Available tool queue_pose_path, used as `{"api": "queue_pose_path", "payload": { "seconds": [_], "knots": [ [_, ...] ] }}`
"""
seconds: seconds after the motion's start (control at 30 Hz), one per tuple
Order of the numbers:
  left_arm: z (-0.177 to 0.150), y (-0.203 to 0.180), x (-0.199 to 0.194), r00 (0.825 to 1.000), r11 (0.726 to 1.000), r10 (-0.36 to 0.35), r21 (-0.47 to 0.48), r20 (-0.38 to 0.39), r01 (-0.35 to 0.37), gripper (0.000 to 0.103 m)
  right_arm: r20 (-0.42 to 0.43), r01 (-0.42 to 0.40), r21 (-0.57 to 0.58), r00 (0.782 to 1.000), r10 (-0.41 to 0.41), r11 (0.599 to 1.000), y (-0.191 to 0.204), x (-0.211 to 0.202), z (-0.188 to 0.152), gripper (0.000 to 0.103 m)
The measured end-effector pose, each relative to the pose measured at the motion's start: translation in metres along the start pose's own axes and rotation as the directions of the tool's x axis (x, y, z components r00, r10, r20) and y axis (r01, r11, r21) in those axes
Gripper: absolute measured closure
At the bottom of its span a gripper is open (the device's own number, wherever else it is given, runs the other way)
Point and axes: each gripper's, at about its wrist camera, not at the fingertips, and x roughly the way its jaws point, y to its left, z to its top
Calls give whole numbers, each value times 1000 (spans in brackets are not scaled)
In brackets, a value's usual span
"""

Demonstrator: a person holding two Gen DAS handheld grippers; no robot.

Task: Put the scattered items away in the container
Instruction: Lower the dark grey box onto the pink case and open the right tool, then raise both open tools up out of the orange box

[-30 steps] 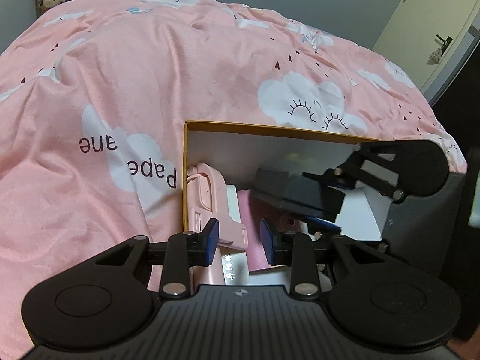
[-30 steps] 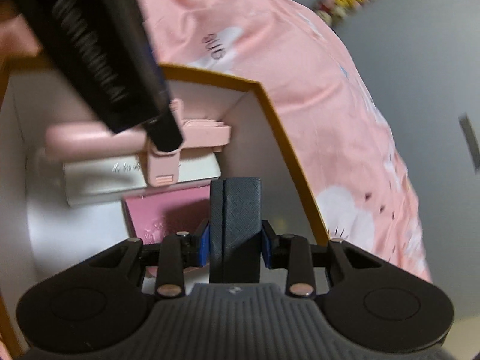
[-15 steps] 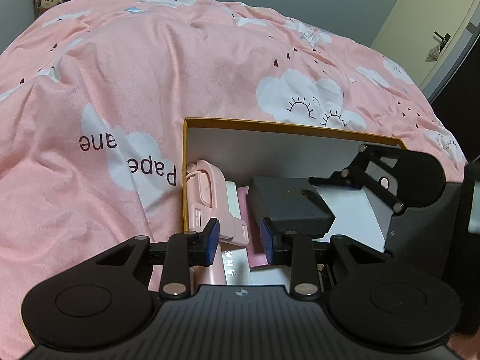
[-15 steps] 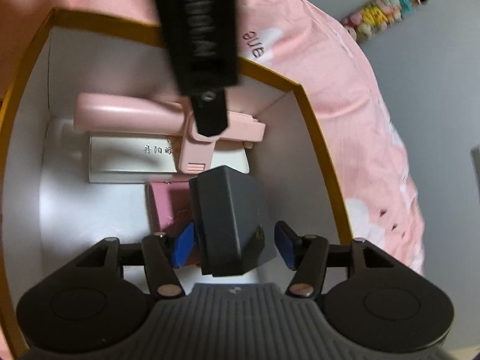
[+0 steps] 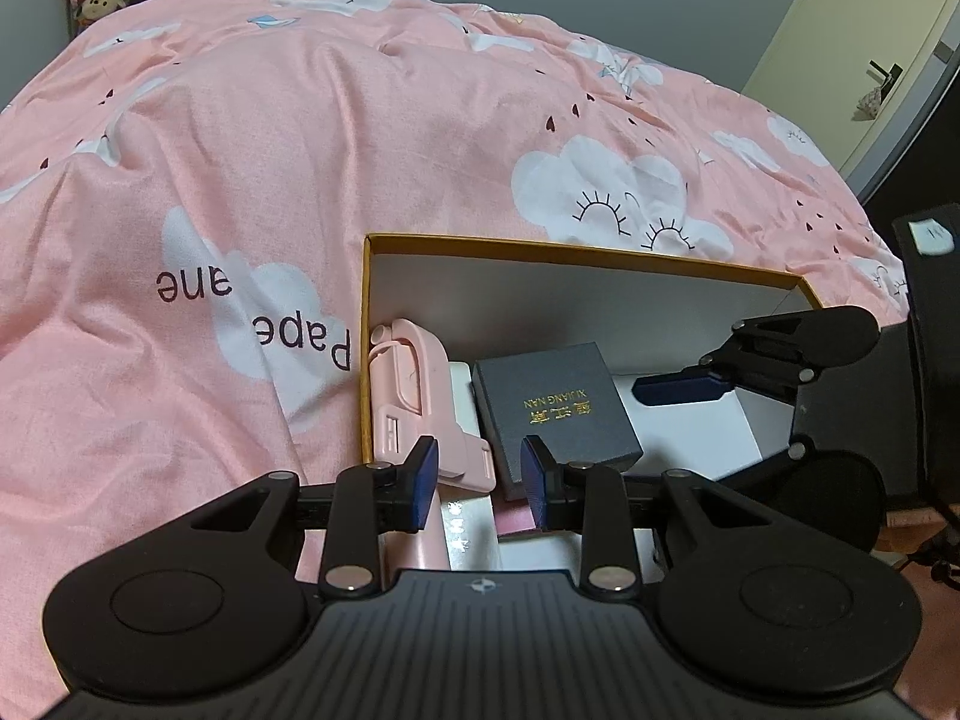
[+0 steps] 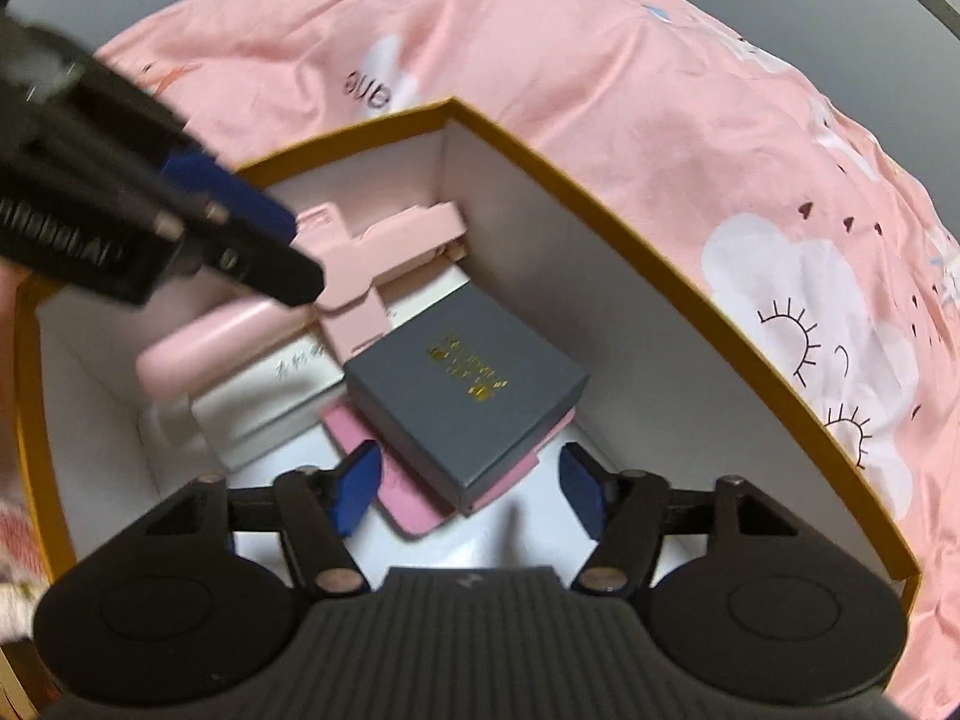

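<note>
Gold lettering "XIJIANG NAN" on grey box (image 5: 555, 408) lying in container (image 5: 576, 253); my right gripper (image 6: 471, 495) just opened, left gripper (image 5: 480, 477) apart, both empty.

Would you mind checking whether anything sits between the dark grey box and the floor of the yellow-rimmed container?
Yes. The dark grey box lies inside the container, but on top of a pink flat item, not on the floor. The right gripper is open, its jaws having just moved, clear of the box.
</note>
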Motion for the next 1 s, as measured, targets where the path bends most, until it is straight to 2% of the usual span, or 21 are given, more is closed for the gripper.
{"api": "queue_pose_path", "payload": {
  "seconds": [0.07,0.23,0.4,0.67,0.77,0.9,1.0],
  "knots": [
    [0,0,0,1000,1000,0,2,0,0,68,-7,-9,40,1000,9,999,15,-4,-3,44],
    [0,-1,1,1000,1000,1,5,0,-1,68,-17,-16,132,1000,19,991,18,2,-5,54],
    [0,-2,2,1000,1000,0,5,0,0,68,-23,-35,240,999,41,970,7,6,-3,53],
    [-4,-11,-1,1000,1000,20,12,8,-20,68,-14,-38,250,999,43,968,11,-4,-11,54],
    [-7,-20,-7,998,999,48,0,34,-48,68,-2,-31,236,999,32,971,16,-18,-15,52],
    [-19,-35,-19,994,997,71,1,86,-72,68,28,-7,222,1000,1,975,25,-39,-21,40],
    [-28,-41,-30,989,996,83,-27,121,-81,68,49,35,211,998,-46,977,32,-52,-29,38]
  ]
}}
